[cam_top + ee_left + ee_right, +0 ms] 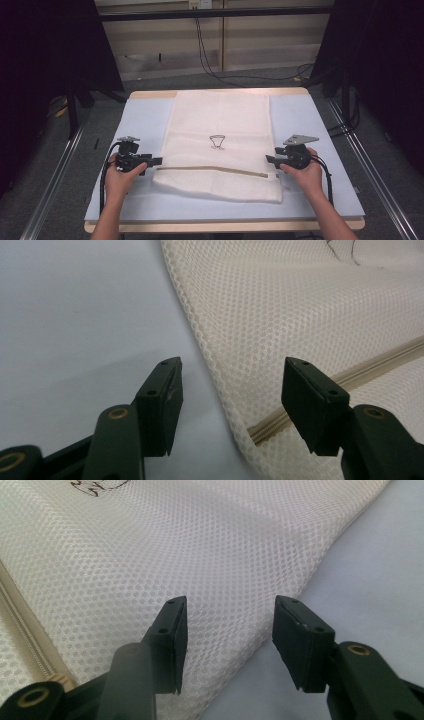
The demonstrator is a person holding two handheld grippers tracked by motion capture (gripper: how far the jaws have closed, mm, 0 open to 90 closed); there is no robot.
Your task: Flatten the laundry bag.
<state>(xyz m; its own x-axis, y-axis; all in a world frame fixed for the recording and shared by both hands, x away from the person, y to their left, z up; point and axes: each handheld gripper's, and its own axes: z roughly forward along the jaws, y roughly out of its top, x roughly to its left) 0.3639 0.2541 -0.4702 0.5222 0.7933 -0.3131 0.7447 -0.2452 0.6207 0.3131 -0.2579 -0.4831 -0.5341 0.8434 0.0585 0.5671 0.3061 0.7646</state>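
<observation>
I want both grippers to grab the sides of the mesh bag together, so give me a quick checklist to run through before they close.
1. Left gripper jaws apart: ok, open.
2. Right gripper jaws apart: ok, open.
3. Mesh bag edge between the left jaws: ok, the edge near the zipper runs between them, unpinched.
4. Bag edge between the right jaws: ok, the side edge lies between them, unpinched.
5. Bag flat on the table: ok, spread out, only slightly rumpled at the zipper.
6. Zipper fully shut: cannot tell.
</observation>
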